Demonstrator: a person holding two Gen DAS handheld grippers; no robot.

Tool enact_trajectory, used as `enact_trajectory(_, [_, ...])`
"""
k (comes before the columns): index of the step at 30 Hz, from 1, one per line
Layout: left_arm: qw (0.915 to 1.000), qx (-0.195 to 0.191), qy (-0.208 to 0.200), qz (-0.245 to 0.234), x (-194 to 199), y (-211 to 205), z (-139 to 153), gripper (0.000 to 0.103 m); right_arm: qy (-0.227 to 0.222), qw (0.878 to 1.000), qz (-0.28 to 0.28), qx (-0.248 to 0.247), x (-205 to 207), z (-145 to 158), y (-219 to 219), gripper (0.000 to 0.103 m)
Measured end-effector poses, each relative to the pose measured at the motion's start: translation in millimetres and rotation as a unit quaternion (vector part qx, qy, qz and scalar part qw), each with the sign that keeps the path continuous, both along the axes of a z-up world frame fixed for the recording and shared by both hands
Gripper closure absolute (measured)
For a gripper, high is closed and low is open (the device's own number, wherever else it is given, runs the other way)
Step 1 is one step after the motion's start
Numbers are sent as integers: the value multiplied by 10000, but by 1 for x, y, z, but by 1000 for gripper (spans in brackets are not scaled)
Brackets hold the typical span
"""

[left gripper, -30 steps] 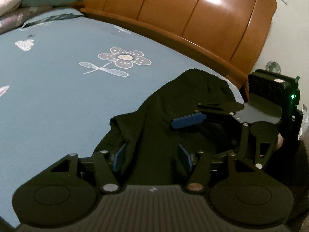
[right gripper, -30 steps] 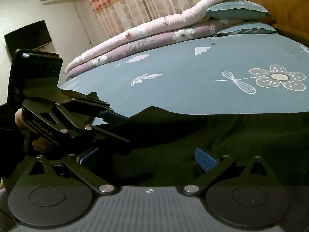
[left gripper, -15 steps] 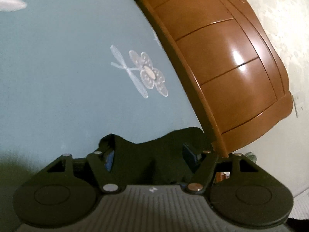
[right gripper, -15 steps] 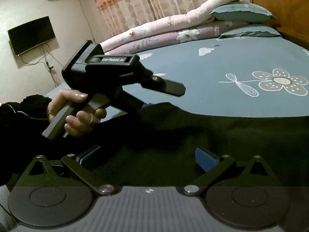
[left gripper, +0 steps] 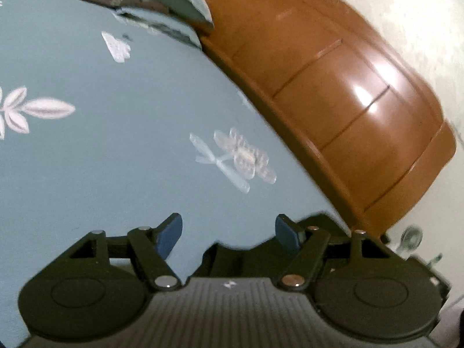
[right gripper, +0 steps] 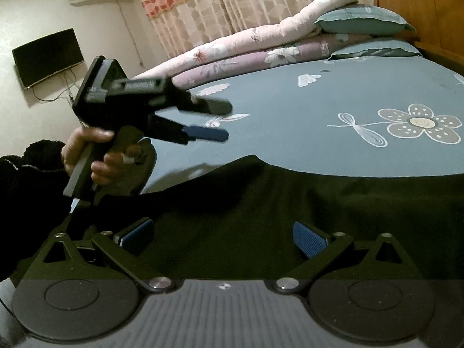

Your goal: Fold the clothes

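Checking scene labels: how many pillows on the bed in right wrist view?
2: upper pillow stacked on the rolled quilts, lower pillow on the bedsheet beneath it. More could be hidden behind.

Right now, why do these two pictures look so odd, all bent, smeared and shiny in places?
Left wrist view: fisheye lens curves the wooden headboard, lamp glare on it, the sheet's flower print smeared. Right wrist view: the left hand-held gripper blurred, the black garment dim, almost featureless.

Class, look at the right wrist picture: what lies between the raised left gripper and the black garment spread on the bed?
In the right wrist view, only bare blue bedsheet shows between the left gripper, held open and empty, and the black garment.
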State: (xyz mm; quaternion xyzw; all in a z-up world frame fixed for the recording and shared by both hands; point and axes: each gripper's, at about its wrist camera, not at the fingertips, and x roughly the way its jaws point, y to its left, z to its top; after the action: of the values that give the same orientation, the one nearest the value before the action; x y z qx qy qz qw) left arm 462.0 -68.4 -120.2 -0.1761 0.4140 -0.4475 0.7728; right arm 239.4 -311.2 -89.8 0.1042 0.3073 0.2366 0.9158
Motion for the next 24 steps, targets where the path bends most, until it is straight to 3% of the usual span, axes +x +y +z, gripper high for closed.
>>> enact_trajectory(3, [9999,-142,38,-92,-7,5,-7,42,21,10000,-9,-11,1,-1,0,0])
enact_trajectory(7, [9994,-303,148,-115,-18,16,-5,42,66,10000,-14,-47,3,-4,0,0])
enact_trajectory(13, [9970,581,-512,-19,-66,31,14,39,-252,9996,-63,-133,0,-1,-1,1])
enact_trajectory(16, [9920,886,-898,-67,-92,38,16,38,-227,9996,-130,-62,7,6,-8,12])
enact_trajectory(21, [9929,639,-724,-691,-108,45,-1,34,-41,9981,246,-563,49,34,-5,17])
enact_trajectory(24, [9951,589,-531,-594,-107,51,-16,34,251,9946,800,-619,94,41,5,17])
